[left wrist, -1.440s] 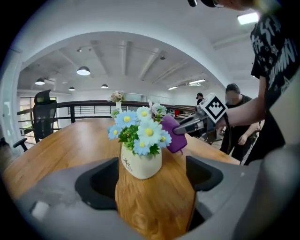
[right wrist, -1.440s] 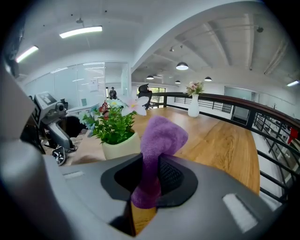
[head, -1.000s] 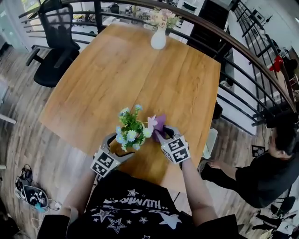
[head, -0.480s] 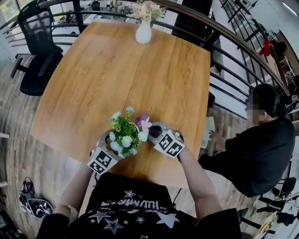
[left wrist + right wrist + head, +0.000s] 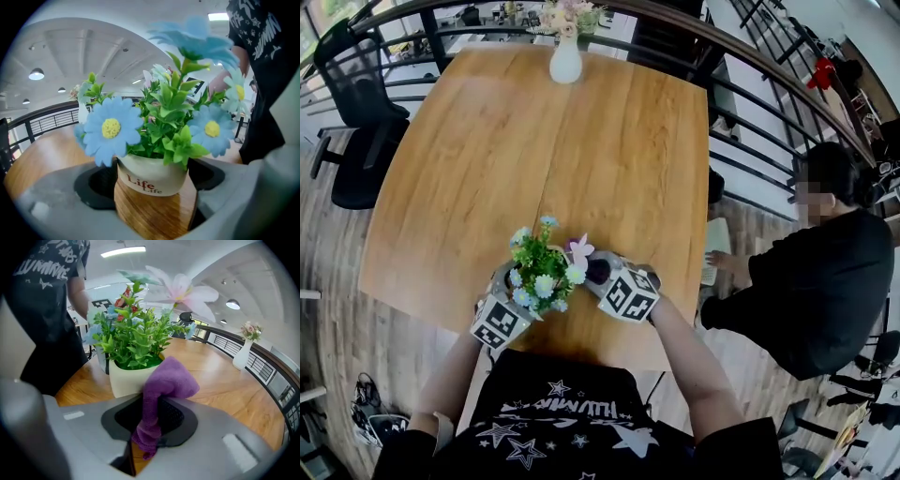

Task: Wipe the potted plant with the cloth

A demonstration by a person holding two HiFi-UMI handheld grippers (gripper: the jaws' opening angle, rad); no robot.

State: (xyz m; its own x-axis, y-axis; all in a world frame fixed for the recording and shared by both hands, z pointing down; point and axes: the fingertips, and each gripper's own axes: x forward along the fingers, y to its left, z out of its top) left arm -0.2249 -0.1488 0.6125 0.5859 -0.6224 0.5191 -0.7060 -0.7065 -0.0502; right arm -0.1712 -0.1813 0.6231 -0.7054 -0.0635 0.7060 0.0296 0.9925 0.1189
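Observation:
The potted plant [image 5: 539, 272], with green leaves and blue flowers in a white pot banded with wood [image 5: 150, 187], is near the table's front edge. My left gripper [image 5: 151, 185] holds the pot from the left, with its jaws wide on both sides of it. My right gripper [image 5: 150, 427] is shut on a bunched purple cloth [image 5: 164, 385]. The cloth [image 5: 598, 272] rests against the pot's rim on the plant's right side, beneath a pink flower [image 5: 180, 291]. The pot's base is hidden.
A white vase with pink flowers [image 5: 565, 58] stands at the far edge of the wooden table [image 5: 609, 159]. A person in black [image 5: 825, 272] crouches to the right of the table. A black office chair [image 5: 356, 112] is at the far left, and a railing runs behind.
Both grippers, with the plant and cloth, have sunk a little and rolled. The cloth now sits lower against the plant's right side. The person on the right has moved closer.

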